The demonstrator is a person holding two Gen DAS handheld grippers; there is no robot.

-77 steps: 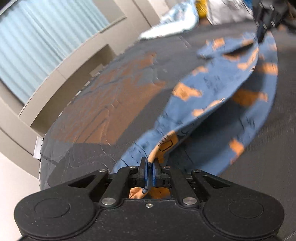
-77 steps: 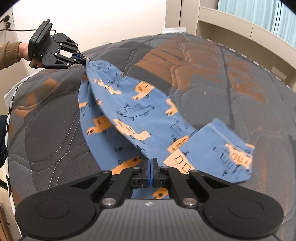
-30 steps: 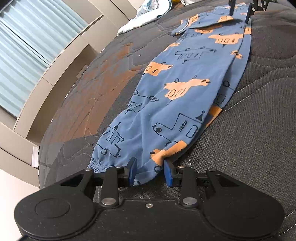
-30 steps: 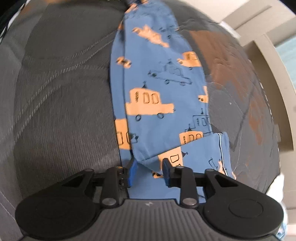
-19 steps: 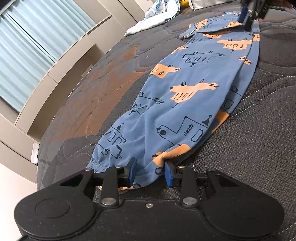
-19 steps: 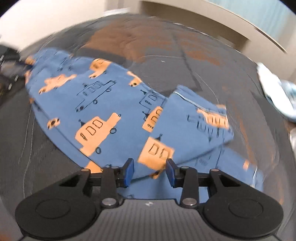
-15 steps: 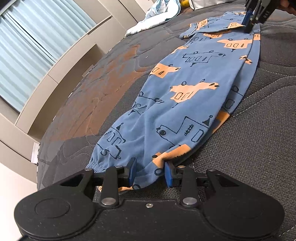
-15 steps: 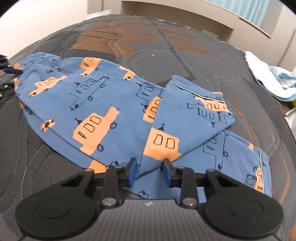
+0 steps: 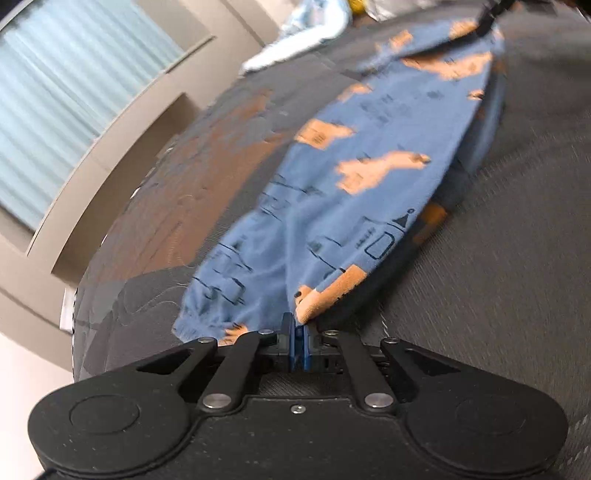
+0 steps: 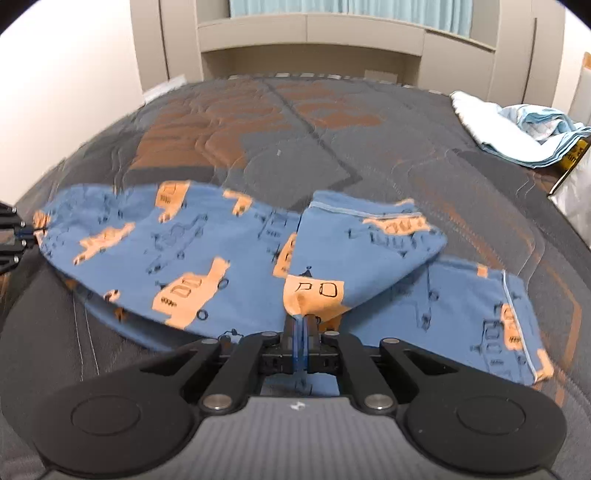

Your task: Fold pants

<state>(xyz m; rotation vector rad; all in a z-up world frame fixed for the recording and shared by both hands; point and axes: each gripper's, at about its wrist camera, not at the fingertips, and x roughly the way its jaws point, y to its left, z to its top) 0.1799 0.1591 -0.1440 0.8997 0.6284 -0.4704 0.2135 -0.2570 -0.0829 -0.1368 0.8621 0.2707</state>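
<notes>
Blue pants with orange vehicle prints (image 9: 388,155) lie along a dark quilted bed (image 9: 517,221), one leg over the other. My left gripper (image 9: 297,325) is shut on the cuff end of the upper leg and lifts it off the bed. My right gripper (image 10: 297,321) is shut on the near edge of the pants (image 10: 184,254) near the crotch and lifts it. The waist part (image 10: 369,236) is folded over beside it. The left gripper shows at the far left of the right wrist view (image 10: 22,232).
The bed cover (image 10: 295,147) is grey with orange patches. A pile of white and light blue laundry (image 10: 517,129) lies at the far right corner, also in the left wrist view (image 9: 306,33). A beige shelf unit (image 10: 314,33) and curtains stand behind the bed.
Both grippers were open around the pants' edge half a second ago. Now both are shut on the fabric and the upper leg is raised off the bed.
</notes>
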